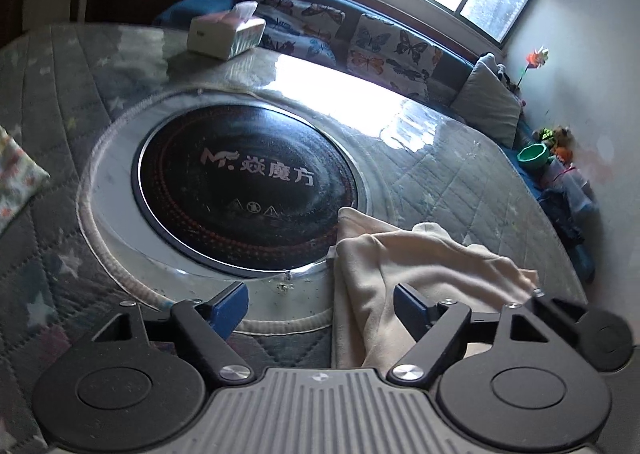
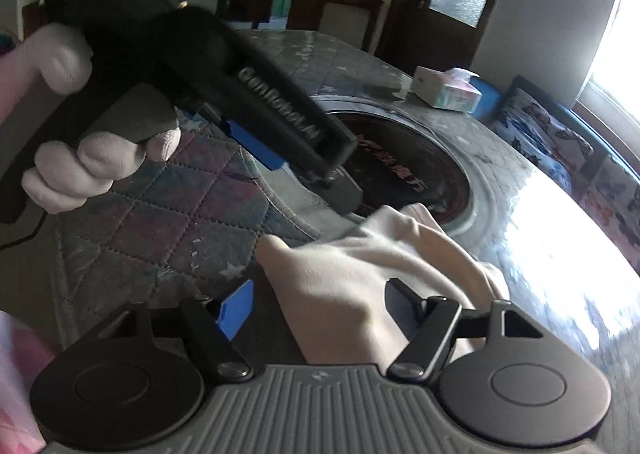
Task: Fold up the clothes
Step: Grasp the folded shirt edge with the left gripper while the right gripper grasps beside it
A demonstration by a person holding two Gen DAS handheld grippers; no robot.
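Covering perhaps a quilted table [image 1: 460,182], glossy film

Cream garment [image 1: 408,254], plain, no print. Desk [image 1: 60,254] covered in grey-blue quilted cloth with diamond stitching and pale stars, some pinkish patches. Round black cooktop [image 1: 244,182] with white lettering, red dotted rings, silver rim. Gripper fingers [image 1: 230,308] blue, on black linkages, grey ribbed body. White gloved hand [image 2: 72,170]. Cushions [image 1: 384,54] white with orange, blue, black butterflies. White tissue box [image 1: 224,34]. Green bowl [image 1: 532,156].
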